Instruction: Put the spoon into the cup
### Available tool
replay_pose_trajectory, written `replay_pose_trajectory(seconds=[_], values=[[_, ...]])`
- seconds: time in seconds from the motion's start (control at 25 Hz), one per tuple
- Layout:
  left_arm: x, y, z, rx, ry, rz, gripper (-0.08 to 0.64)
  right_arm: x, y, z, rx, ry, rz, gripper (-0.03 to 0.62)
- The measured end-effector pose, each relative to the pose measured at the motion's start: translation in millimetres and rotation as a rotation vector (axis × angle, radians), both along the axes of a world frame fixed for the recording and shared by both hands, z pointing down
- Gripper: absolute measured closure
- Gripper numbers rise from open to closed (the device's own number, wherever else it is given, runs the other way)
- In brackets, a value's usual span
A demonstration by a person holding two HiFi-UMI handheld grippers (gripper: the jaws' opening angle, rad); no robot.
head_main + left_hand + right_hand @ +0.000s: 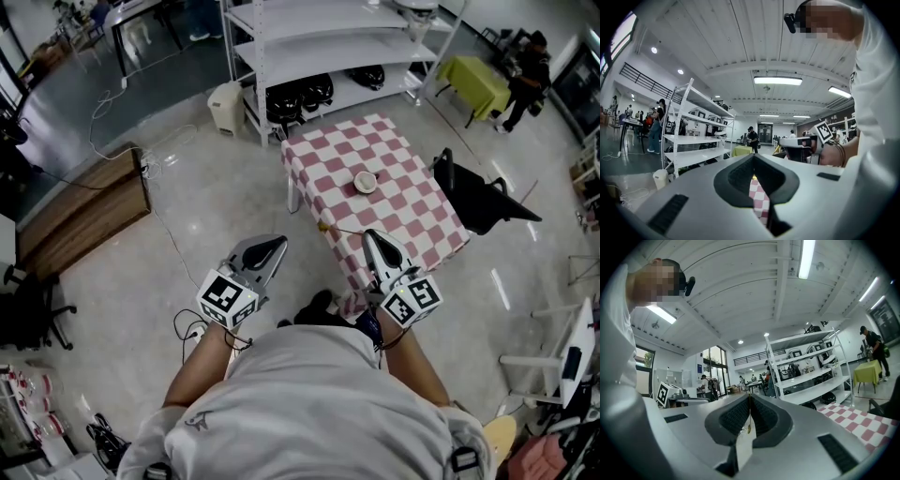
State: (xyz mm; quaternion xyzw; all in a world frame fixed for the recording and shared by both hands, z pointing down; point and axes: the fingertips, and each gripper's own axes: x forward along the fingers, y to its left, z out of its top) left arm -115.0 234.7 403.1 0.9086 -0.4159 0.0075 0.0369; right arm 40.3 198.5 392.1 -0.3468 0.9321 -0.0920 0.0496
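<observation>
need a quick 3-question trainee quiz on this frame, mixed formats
1. True or false: the cup stands on the table with the checkered cloth.
2. Which gripper is shut on the spoon? A left; B right; C neither.
3. Short answer: what stands just past the table's far end?

Key: 1 true. 2 B, the right gripper. 3 the white shelf rack.

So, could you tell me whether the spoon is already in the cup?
No, the spoon is held in the right hand-held gripper at the table's near edge, apart from the cup.
</observation>
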Motion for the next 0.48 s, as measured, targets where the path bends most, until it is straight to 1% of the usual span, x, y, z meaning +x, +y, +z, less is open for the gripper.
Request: replay_pose_trajectory(seconds=[0.32,0.48], values=[[-6,-23,4,-0.010,-0.018,-0.004,0.548,-4,-32,3,-0.008,-0.003,-0.001,0.558],[-4,-43,3,-0.011,-0.023,-0.002,0.548,-2,-52,4,-0.015,-0.004,0.000,0.558]])
